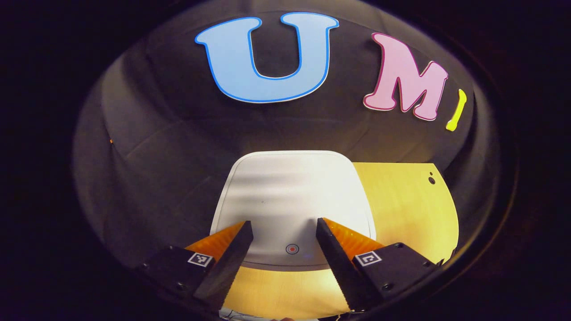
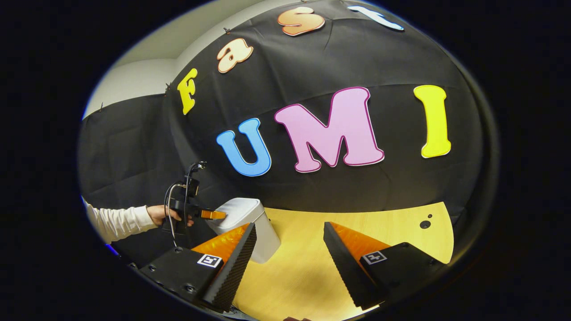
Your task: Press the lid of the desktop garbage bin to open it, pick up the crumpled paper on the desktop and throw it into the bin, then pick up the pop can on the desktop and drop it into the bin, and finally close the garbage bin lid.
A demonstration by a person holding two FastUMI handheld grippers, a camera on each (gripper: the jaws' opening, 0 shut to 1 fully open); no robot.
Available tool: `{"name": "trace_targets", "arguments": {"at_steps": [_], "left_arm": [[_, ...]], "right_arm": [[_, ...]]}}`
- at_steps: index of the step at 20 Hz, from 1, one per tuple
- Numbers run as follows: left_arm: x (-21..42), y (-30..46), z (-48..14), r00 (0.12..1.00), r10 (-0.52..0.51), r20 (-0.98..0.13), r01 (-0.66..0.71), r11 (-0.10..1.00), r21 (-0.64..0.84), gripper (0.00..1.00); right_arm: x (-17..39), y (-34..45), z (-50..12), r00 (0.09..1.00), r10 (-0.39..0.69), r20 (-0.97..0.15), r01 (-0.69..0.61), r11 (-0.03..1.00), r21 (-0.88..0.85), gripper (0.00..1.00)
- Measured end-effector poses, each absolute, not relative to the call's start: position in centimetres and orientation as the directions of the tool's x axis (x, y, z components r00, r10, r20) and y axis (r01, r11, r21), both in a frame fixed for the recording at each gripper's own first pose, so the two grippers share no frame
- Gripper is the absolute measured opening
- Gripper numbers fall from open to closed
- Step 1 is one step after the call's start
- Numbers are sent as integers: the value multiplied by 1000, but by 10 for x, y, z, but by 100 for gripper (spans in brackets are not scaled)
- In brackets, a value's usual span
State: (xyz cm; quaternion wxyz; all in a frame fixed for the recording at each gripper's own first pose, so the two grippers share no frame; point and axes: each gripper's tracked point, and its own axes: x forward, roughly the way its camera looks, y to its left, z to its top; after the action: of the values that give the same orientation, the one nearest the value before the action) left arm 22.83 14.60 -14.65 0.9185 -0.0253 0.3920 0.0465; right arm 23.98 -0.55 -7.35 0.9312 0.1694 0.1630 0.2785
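In the left gripper view, the left hand-held gripper (image 1: 284,232) is held with fingers apart over the closed lid (image 1: 292,196) of the white garbage bin (image 2: 250,223), near its round button (image 1: 292,249). In the right gripper view, the right hand-held gripper (image 2: 290,240) is spread above the bare tabletop (image 2: 370,227); the bin is seen standing at the tabletop's left edge.

Left gripper view: the left gripper (image 1: 284,232) hangs with its two fingers spread apart over the near edge of the garbage bin's white lid (image 1: 292,196), which lies closed. A small round red mark (image 1: 292,249) sits on the lid between the fingertips. The bin stands on a light wooden desktop (image 1: 410,209), which extends to its right and bears two small dark holes (image 1: 432,179) near the far corner.
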Motion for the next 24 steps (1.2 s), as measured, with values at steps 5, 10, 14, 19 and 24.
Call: {"name": "trace_targets", "arguments": {"at_steps": [5,10,14,19,24], "left_arm": [[238,149,-131,791,138,-597,-196,980,-33,94],[233,132,-86,892,143,-428,-202,975,-96,94],[208,82,-32,955,144,-260,-170,983,-77,94],[174,14,-1,973,134,-186,-149,986,-73,94],[149,-23,10,986,128,-103,-127,992,11,94]], "right_arm": [[236,0,-72,788,577,-215,-483,796,365,98],[237,-5,-73,815,542,-208,-475,829,296,97],[236,2,-67,830,534,-160,-494,837,234,97],[243,0,-55,875,476,-86,-447,863,235,98],[252,-13,-48,923,385,-16,-378,914,149,97]]}}
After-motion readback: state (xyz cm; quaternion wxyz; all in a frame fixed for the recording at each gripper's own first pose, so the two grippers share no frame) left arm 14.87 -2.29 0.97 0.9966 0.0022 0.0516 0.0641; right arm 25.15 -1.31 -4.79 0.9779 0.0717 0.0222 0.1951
